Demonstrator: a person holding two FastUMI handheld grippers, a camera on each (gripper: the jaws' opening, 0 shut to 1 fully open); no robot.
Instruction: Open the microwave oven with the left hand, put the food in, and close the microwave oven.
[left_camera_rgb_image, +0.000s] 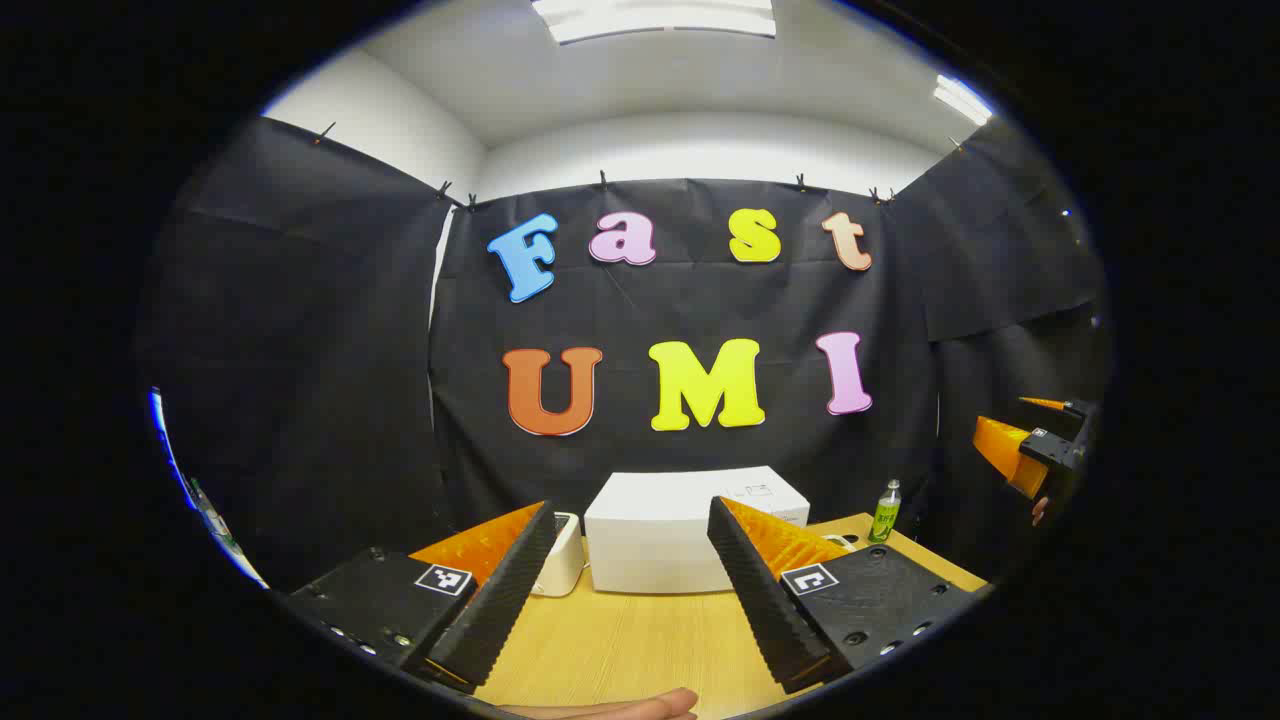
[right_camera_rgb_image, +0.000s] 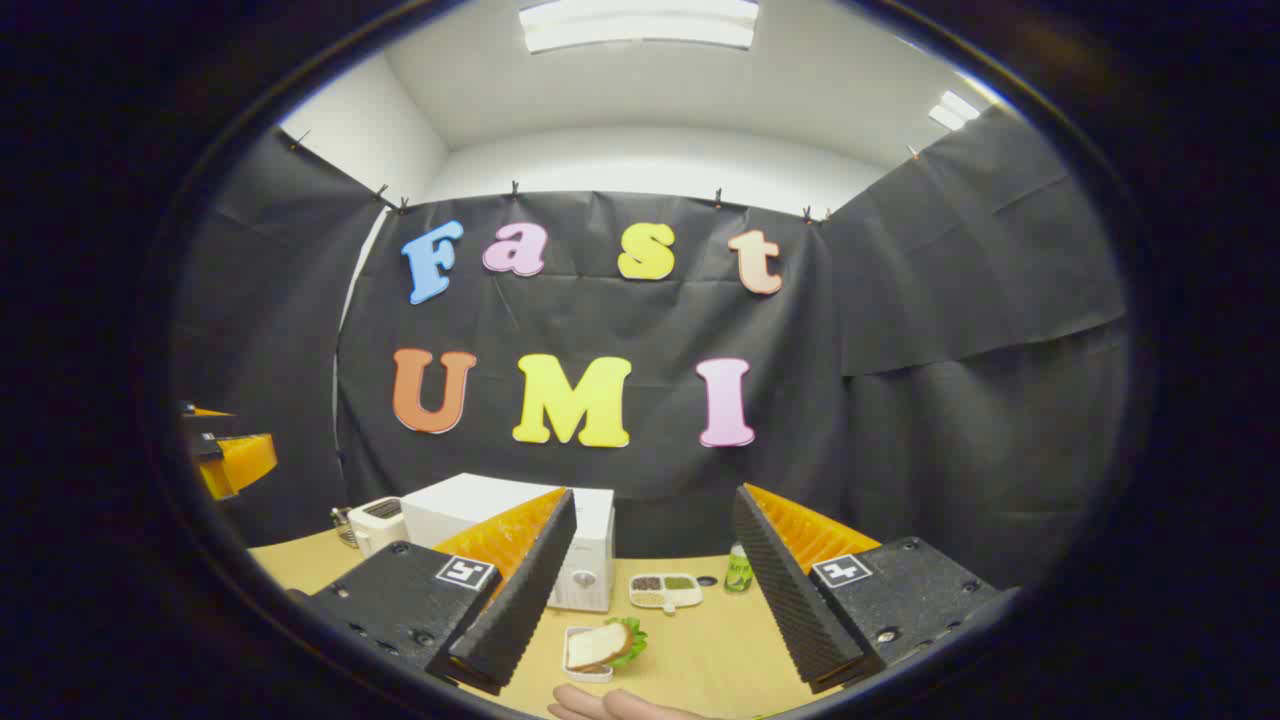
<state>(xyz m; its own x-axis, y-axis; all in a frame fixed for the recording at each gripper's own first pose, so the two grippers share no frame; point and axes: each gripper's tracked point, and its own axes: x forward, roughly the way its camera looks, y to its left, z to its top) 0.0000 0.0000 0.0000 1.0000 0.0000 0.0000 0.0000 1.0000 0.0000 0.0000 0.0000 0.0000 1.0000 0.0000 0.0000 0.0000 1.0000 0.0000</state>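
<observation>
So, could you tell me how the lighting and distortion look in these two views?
Left gripper view: even light, ceiling lamp blown out, fisheye bending the wall edges, microwave sharp. Right gripper view: same soft light, no hard shadows, sandwich clear, table edge curved.

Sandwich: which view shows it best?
Right gripper view: the sandwich lies unobstructed on its dish, between that tool's fingers, in front of the microwave. In the left gripper view I can't spot it, just the microwave.
</observation>
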